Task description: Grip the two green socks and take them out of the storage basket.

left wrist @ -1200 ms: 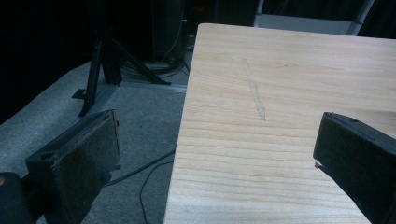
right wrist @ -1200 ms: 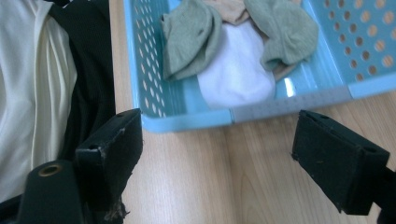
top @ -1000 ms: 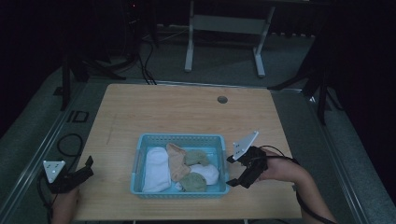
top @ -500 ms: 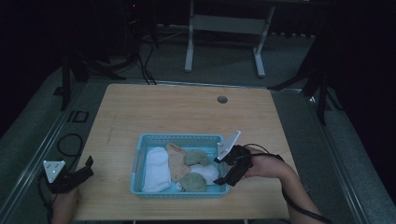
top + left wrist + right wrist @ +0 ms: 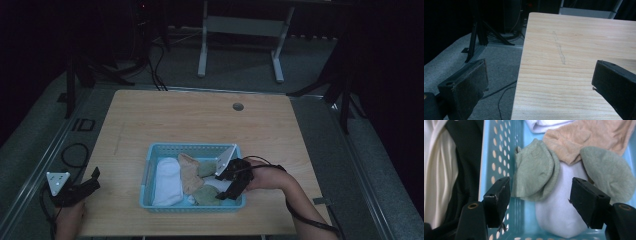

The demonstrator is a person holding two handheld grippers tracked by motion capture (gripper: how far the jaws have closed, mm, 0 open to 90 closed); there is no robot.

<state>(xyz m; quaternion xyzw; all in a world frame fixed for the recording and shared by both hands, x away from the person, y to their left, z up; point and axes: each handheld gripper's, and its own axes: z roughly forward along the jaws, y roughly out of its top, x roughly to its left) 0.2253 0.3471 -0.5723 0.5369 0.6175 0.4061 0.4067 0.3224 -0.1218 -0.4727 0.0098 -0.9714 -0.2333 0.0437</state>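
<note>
Since the earlier frames the right gripper has come in from the bare wood right of the blue basket and now hangs over the basket's right end, tipped down toward the socks, with the person's forearm reaching in from the lower right. Its jaws have just been closing, yet in the right gripper view they are apart with a clear gap, and neither pad presses on anything. Between them (seen past the tips) lie a green sock, folded into a rounded wedge, and under it a white sock whose rounded end points toward the camera. The left jaw stands over the perforated basket wall, the right jaw over the white sock's edge; whether either tip touches cloth I cannot tell.

The basket sits on the near half of the wooden table, roughly centred left to right. In it, from the left, lie a large white sock, a tan sock and green pieces at the right. In the right gripper view a second green sock lies to the right of the white one, and the tan sock stretches across behind them.

The left gripper has stayed where it was, near the table's near-left corner, well apart from the basket. Its jaws stand wide open with nothing between them, over the table's left edge and the grey floor beside it.
</note>
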